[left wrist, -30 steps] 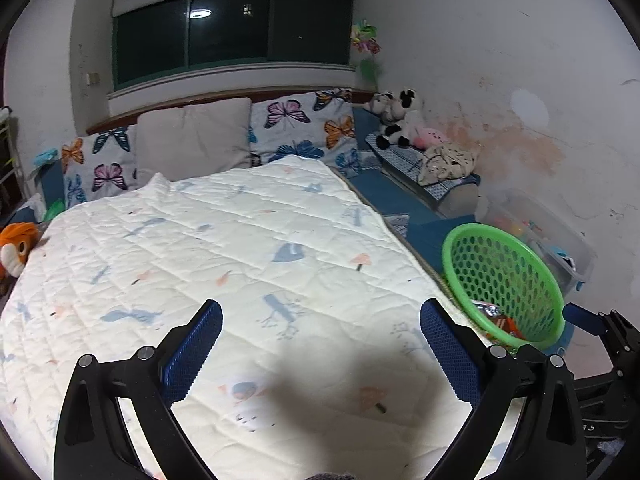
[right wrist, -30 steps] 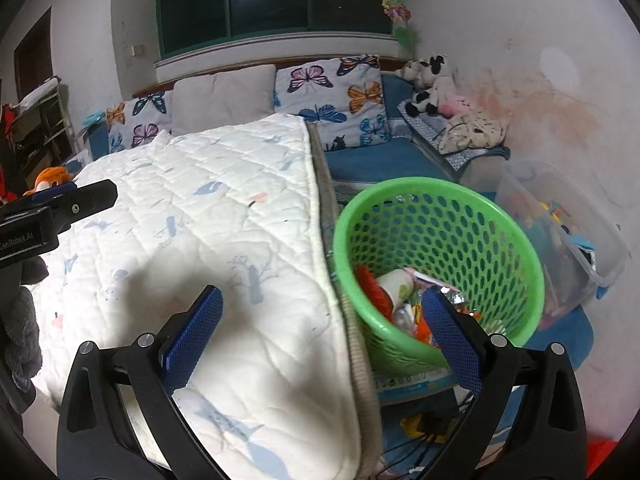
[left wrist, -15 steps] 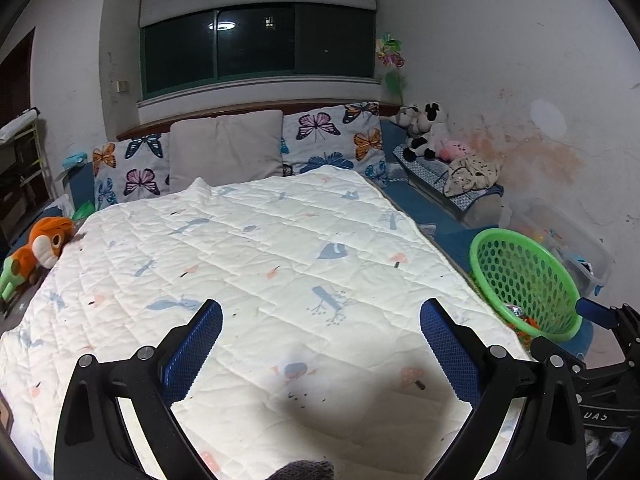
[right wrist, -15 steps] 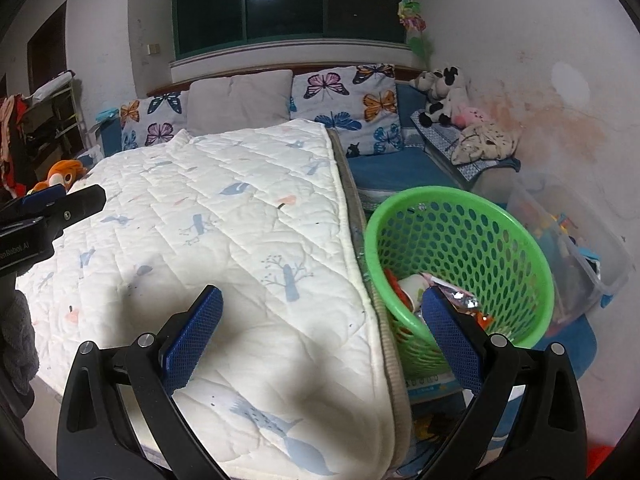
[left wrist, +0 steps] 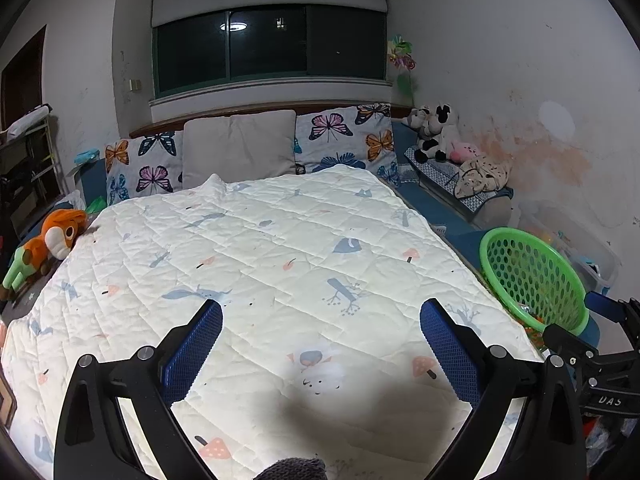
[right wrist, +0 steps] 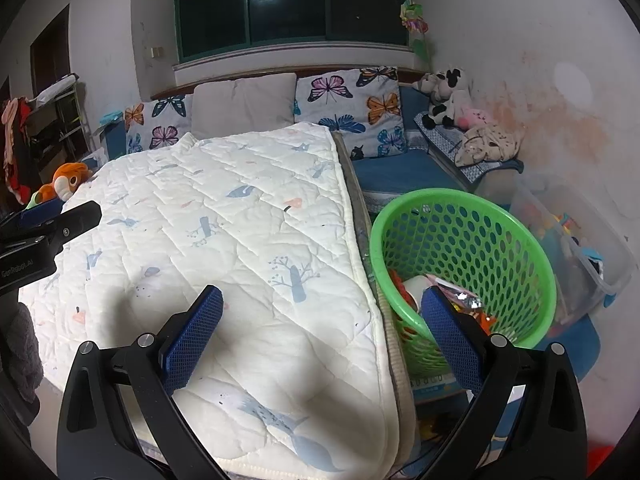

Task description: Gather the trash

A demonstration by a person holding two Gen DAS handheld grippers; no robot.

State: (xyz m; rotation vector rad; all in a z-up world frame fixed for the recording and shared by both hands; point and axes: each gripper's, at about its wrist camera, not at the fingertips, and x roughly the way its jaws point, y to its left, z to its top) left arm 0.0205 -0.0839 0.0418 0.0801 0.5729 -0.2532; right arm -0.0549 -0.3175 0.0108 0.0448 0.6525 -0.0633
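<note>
Two tools, left tool and right tool, gape empty (one green basket).

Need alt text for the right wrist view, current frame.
Open right gripper, holding nothing, hovers over the edge of a bed with a white quilt. A green basket holding wrappers stands on the floor right of the bed. Butterfly pillows and plush toys lie behind.

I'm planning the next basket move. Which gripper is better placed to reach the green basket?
Right. The right gripper is open beside the green basket; the left gripper faces the quilt.
</note>
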